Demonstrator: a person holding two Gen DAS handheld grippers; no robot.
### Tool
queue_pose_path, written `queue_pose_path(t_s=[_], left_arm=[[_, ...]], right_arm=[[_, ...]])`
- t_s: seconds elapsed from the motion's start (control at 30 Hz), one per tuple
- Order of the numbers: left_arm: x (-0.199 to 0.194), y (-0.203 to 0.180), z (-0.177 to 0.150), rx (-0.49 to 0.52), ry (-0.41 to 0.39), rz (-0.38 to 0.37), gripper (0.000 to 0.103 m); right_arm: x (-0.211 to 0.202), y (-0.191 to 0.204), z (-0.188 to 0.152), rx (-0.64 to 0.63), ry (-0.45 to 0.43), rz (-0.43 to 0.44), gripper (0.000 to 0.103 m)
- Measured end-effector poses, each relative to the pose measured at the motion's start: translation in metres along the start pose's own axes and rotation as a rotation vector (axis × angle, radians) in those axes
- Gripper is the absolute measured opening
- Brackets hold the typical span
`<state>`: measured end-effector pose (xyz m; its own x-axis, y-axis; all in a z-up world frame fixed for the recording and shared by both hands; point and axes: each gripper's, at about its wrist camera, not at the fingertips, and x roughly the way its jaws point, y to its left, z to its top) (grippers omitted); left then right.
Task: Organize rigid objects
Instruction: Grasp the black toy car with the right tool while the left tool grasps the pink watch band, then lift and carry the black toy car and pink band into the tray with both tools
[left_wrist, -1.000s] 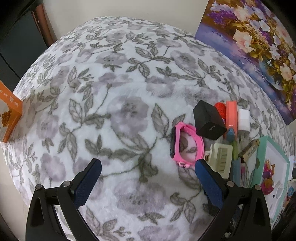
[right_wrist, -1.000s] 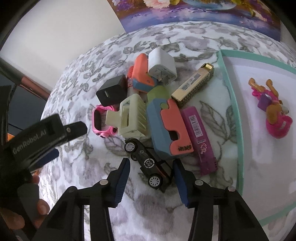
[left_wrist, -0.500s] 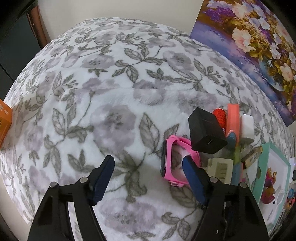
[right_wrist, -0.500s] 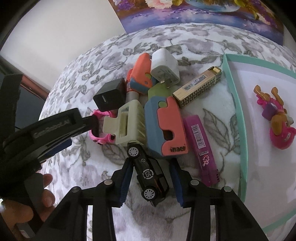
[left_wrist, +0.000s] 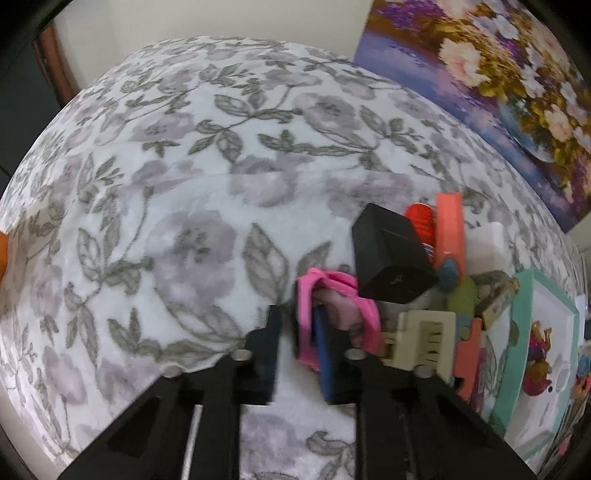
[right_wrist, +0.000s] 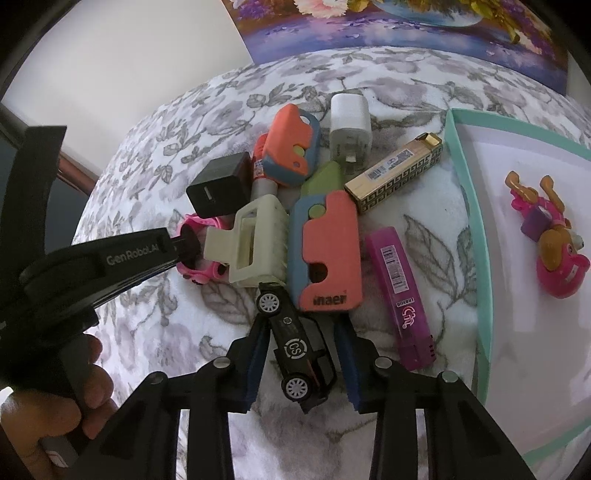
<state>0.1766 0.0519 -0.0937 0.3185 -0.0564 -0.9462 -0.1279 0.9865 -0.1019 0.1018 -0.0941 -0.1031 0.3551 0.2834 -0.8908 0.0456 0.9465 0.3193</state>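
Note:
A pile of small objects lies on the floral cloth (left_wrist: 184, 221). My left gripper (left_wrist: 299, 332) has its jaws narrowed around one side of the pink watch (left_wrist: 347, 310), which also shows in the right wrist view (right_wrist: 199, 269); the right finger sits inside the strap loop. My right gripper (right_wrist: 301, 347) is open around the black toy car (right_wrist: 299, 343), fingers on either side with small gaps. A black cube (right_wrist: 219, 188) and a cream hair clip (right_wrist: 255, 243) lie beside the watch.
An orange-blue toy (right_wrist: 327, 251), a purple case (right_wrist: 400, 295), a gold box (right_wrist: 395, 173), a white charger (right_wrist: 349, 125) and a second orange-blue toy (right_wrist: 291, 151) fill the pile. A teal-rimmed tray (right_wrist: 469, 221) at right holds a pink figure (right_wrist: 550, 236). A painting (left_wrist: 480, 92) leans behind.
My left gripper has moved forward and right onto the pink watch and narrowed its jaws. My right gripper has advanced and narrowed, so the toy car now lies between its fingers.

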Motion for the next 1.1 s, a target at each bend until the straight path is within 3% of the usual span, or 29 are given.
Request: queue_pose_path(t_s=[0.77,1.1], left_arm=[[-0.020,0.002,-0.017,0.032,0.047,0.034,0.012],[-0.073,0.000,-0.036,0.046,-0.044,0.040,0.012]], right_arm=[[-0.010,-0.008,-0.020,-0.011,0.053,0.004,0.029],[-0.030,-0.014,-0.025,0.006,0.037,0.031,0.029]])
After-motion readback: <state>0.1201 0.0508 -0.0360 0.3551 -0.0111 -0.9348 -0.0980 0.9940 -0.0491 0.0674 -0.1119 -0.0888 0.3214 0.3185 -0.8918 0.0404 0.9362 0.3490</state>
